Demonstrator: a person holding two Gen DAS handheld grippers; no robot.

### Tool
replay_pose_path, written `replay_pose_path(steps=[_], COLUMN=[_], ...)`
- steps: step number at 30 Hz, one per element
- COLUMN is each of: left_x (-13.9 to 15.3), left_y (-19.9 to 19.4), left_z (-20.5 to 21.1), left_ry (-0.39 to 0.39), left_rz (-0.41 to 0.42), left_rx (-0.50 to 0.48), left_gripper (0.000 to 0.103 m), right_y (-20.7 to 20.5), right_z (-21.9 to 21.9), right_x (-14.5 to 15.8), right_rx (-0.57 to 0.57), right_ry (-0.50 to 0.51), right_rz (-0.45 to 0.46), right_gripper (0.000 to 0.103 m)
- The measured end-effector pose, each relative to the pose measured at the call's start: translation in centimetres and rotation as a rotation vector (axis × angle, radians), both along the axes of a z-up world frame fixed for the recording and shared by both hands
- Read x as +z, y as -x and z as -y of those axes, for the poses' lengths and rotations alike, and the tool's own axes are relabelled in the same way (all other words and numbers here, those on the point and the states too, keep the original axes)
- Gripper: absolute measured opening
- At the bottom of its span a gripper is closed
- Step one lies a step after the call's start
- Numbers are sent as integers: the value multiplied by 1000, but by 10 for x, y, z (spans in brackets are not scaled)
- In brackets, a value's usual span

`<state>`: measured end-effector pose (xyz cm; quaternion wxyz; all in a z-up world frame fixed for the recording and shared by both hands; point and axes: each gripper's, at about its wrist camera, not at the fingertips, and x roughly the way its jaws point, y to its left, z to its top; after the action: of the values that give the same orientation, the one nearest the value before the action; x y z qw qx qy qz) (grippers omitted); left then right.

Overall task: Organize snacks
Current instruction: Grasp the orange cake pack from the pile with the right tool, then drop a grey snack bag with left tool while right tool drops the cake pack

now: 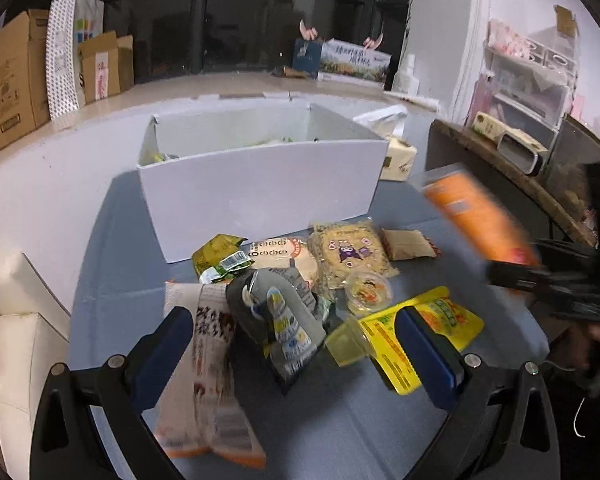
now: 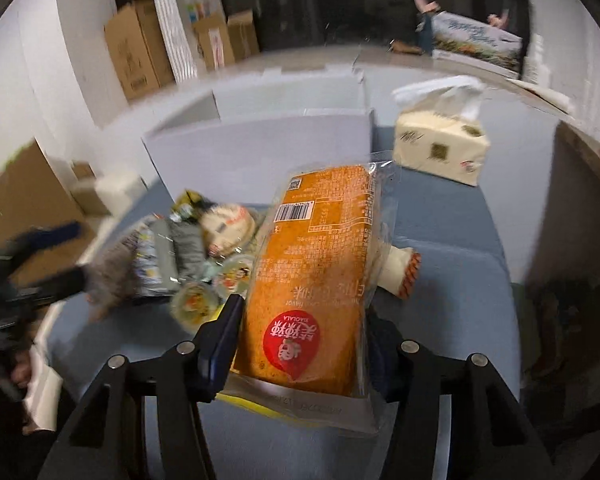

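A white open box (image 1: pixel 260 176) stands on the blue table, with a few snacks inside. A pile of snack packets lies in front of it: a grey packet (image 1: pixel 276 312), a yellow packet (image 1: pixel 424 332), a jelly cup (image 1: pixel 370 292), a biscuit pack (image 1: pixel 352 252). My left gripper (image 1: pixel 296 344) is open, low over the pile, its fingers either side of the grey packet. My right gripper (image 2: pixel 300 340) is shut on an orange snack packet (image 2: pixel 320 272) held above the table; it shows blurred in the left wrist view (image 1: pixel 476 216). The box also shows ahead of it (image 2: pixel 260 152).
A tissue pack (image 2: pixel 440 144) sits right of the box. Cardboard boxes (image 1: pixel 16 76) stand at the back left. A dark wooden stand (image 1: pixel 500 160) with a shelf unit is at the right. A white seat (image 1: pixel 16 320) is at the left.
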<state>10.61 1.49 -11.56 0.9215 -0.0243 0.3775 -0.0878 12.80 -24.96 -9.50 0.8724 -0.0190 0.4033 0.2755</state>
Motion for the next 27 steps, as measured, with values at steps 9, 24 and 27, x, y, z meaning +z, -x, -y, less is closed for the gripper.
replay_pose_path(steps=[9, 24, 27], left_x=[-43, 24, 53], left_y=[-64, -9, 1], left_z=[14, -28, -43], left_ry=[-132, 109, 168], left_rz=[-117, 114, 204], left_rx=[-49, 25, 69], left_gripper=[91, 35, 35], right_y=[28, 21, 10], right_z=[15, 9, 2], right_x=[21, 14, 21], right_rx=[-35, -21, -2], right_ry=[-45, -89, -133], right_rz=[48, 41, 43], right_gripper=[59, 59, 59])
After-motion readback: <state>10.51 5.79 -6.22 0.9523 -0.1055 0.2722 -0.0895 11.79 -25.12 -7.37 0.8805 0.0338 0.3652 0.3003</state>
